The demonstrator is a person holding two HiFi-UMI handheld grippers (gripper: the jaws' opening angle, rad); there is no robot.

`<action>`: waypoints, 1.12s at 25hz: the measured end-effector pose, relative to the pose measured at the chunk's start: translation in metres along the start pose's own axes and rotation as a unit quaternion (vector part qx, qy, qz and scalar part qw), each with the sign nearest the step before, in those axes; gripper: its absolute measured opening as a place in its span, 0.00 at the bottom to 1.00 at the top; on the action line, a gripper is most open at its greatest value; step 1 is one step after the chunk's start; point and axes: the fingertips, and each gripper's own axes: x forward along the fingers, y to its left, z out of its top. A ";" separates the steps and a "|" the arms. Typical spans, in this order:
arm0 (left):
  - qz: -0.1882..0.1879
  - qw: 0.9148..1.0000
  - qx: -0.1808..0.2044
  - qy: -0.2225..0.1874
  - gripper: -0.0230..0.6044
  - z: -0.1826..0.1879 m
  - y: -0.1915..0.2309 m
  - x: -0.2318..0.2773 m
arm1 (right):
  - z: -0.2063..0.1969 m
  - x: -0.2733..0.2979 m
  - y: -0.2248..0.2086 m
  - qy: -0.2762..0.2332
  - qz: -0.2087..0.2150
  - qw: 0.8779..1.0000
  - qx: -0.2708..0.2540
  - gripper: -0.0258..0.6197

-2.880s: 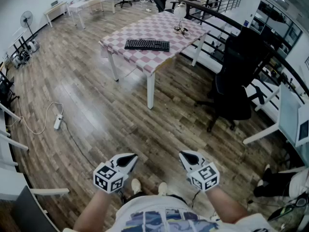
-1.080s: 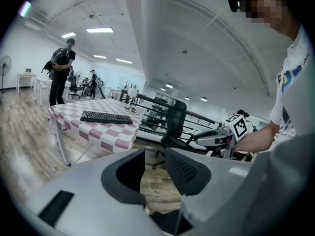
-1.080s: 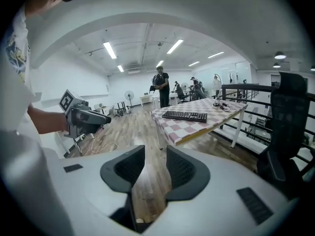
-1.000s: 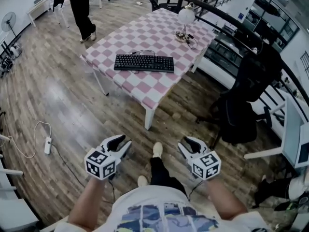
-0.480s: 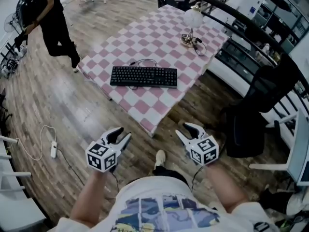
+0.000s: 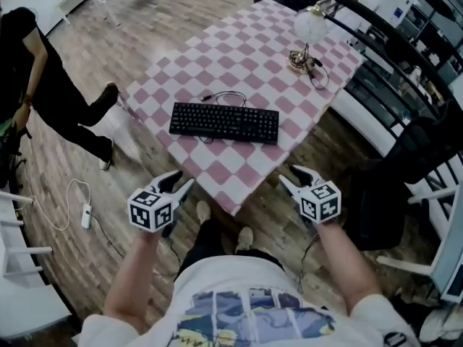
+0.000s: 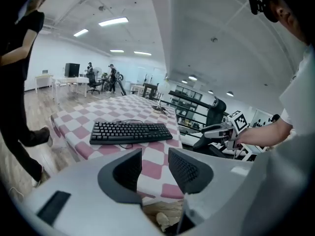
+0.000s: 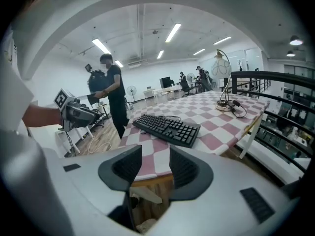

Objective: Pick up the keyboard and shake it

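Note:
A black keyboard (image 6: 224, 123) lies flat on the table with the pink-and-white checked cloth (image 6: 246, 56), its cable curling behind it. The keyboard (image 7: 130, 131) fills the middle of the left gripper view, and the same keyboard (image 8: 167, 128) shows ahead in the right gripper view. My left gripper (image 6: 179, 183) hovers just short of the table's near corner, its jaws opening with nothing between them. My right gripper (image 6: 291, 179) hangs at the table's near right edge, jaws also opening and empty. Both are well short of the keyboard.
A lamp with a round white shade (image 6: 311, 31) stands at the far right of the table. A person in black (image 6: 43, 100) walks at the left. A black office chair (image 6: 412, 157) is at the right, a power strip and cable (image 6: 85, 215) on the wood floor.
I have walked up to the table, so the keyboard is much nearer. Both grippers' jaws have spread wider. The person in black has moved to the left side.

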 end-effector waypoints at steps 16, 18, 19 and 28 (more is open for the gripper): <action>0.011 0.996 -0.026 0.086 0.35 0.048 0.213 0.135 | 0.041 0.163 -0.120 0.091 -0.052 0.992 0.071 0.42; 0.010 0.995 -0.025 0.101 0.37 0.051 0.234 0.150 | 0.038 0.180 -0.131 0.105 -0.054 0.990 0.083 0.44; 0.007 0.994 -0.026 0.108 0.37 0.051 0.242 0.158 | 0.036 0.186 -0.136 0.112 -0.055 0.988 0.087 0.45; -0.006 0.987 -0.058 0.152 0.44 0.042 0.290 0.199 | 0.023 0.222 -0.155 0.148 -0.061 0.979 0.130 0.52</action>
